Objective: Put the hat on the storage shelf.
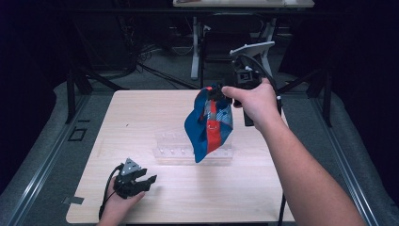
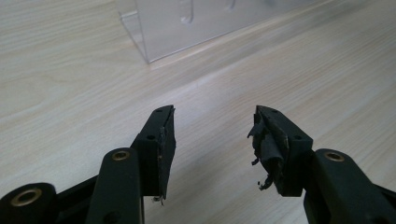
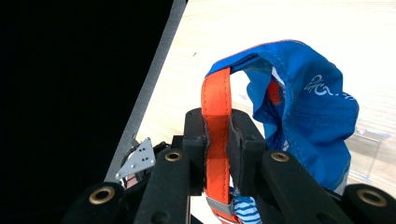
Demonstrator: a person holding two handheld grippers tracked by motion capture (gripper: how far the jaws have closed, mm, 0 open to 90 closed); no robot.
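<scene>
- My right gripper (image 3: 217, 140) is clamped on the orange webbing strap (image 3: 216, 107) of a small blue fabric bag with orange and striped trim (image 1: 208, 123), and I hold it up in the air above the far half of the pale wooden table (image 1: 141, 113).
- The bag hangs limp below the jaws, over a clear acrylic rack with small pegs (image 1: 176, 147) that sits near the middle of the table; its lowest fold looks close to the rack, though I cannot tell whether it touches.
- I judge the bag light and soft — thin, slick cloth that collapses and swings rather than keeping a shape. The body would bunch and slip out of a pinch.
- The strap is the place to hold: flat, stitched, stiffer than the cloth, and the pads bite across its full width. A second hold would go best on the strap's free loop or on a hemmed edge.
- My left gripper (image 2: 212, 135) rests low on the near left of the table with its jaws apart and nothing between them; the corner of the rack lies just ahead of it.
- Open room: bare tabletop to the left of the rack and along the near edge. The table's far edge is near the right hand — beyond it the floor drops away, with dark frame legs there.
</scene>
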